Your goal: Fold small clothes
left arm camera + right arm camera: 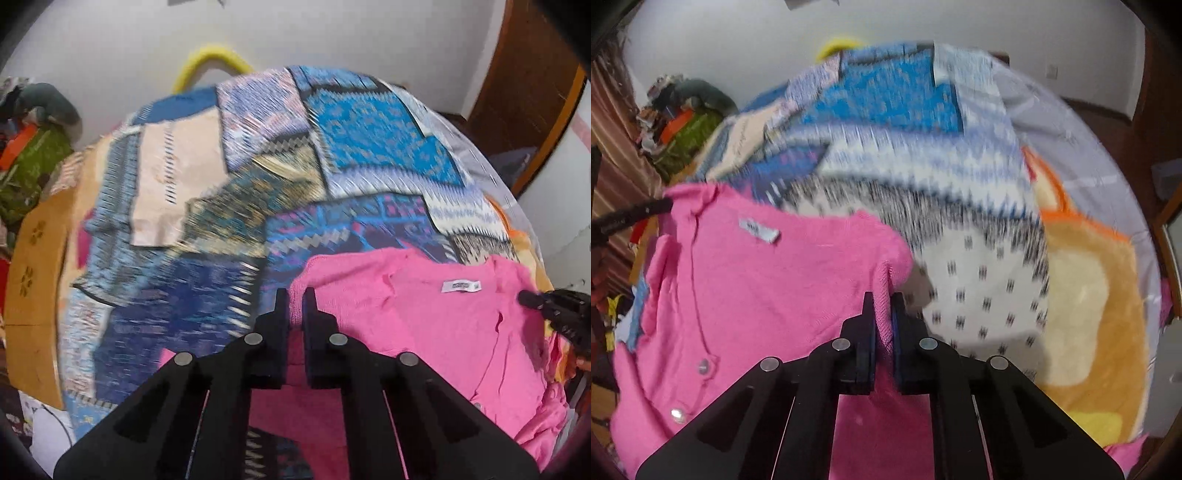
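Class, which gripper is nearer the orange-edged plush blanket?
Right. The right gripper holds the pink cardigan just left of the blanket; the left gripper grips the cardigan's far edge, farther left.

I'm working over a bed [476, 147] w/ a grey sheet showing at its far right edge. A patchwork blanket [258, 155], blue/white/cream patterned squares, covers most of it. On the blanket lies a pink cardigan [424, 314], opened out, white neck label up, buttons down one front edge. Right of that, in my right wrist view, an orange and cream fleece blanket [1089, 288] lies on the bed beside the patchwork one.
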Available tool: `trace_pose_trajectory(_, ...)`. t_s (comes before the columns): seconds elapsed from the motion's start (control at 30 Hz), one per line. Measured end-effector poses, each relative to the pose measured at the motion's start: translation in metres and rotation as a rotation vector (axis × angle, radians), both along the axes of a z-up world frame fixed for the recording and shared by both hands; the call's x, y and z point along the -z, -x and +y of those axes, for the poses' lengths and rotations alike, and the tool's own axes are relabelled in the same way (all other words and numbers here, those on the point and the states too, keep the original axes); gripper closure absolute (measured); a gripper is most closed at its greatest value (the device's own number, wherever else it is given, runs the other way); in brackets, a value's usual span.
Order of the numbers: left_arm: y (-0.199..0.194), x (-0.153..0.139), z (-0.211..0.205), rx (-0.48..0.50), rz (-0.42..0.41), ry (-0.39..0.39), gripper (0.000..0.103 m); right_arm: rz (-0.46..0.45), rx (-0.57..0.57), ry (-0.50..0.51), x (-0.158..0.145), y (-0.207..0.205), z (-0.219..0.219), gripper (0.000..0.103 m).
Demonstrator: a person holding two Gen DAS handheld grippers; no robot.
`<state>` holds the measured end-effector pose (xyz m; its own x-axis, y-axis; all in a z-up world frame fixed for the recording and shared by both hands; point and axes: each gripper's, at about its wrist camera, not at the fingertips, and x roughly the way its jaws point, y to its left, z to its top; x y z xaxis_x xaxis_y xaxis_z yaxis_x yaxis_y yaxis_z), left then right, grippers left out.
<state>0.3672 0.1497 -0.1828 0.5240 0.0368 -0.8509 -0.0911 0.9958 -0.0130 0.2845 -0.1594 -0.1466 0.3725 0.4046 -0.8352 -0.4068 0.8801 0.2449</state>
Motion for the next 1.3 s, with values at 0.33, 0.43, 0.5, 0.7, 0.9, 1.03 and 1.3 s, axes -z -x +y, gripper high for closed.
trace_pose_trajectory(0.33,0.008,-0.022,0.059,-0.123,-0.061,-0.017,0.097,-0.124,-0.032,-0.017,-0.045,-0.036,0.053,0.097)
trace_pose_trajectory(0.43,0.001,-0.014,0.071,-0.146,-0.057,-0.035,0.097,-0.131,-0.046,-0.005,-0.04,-0.046,0.07,0.097)
trace_pose_trajectory(0.5,-0.005,-0.007,0.078,-0.164,-0.046,-0.031,0.097,-0.125,-0.051,0.009,-0.031,-0.054,0.08,0.097)
trace_pose_trajectory(0.7,-0.022,0.031,0.098,-0.195,0.016,0.023,0.097,-0.077,-0.044,0.022,-0.003,-0.064,0.088,0.097)
trace_pose_trajectory(0.9,-0.026,0.057,0.094,-0.186,0.074,-0.002,0.097,-0.035,-0.063,0.039,0.016,-0.063,0.09,0.095)
trace_pose_trajectory(1.03,-0.022,0.056,0.101,-0.201,0.092,-0.015,0.094,-0.036,-0.049,0.055,0.009,-0.061,0.089,0.076)
trace_pose_trajectory(1.3,0.021,0.011,0.128,-0.28,0.005,-0.03,0.051,-0.109,-0.06,0.032,-0.031,-0.036,0.092,0.052)
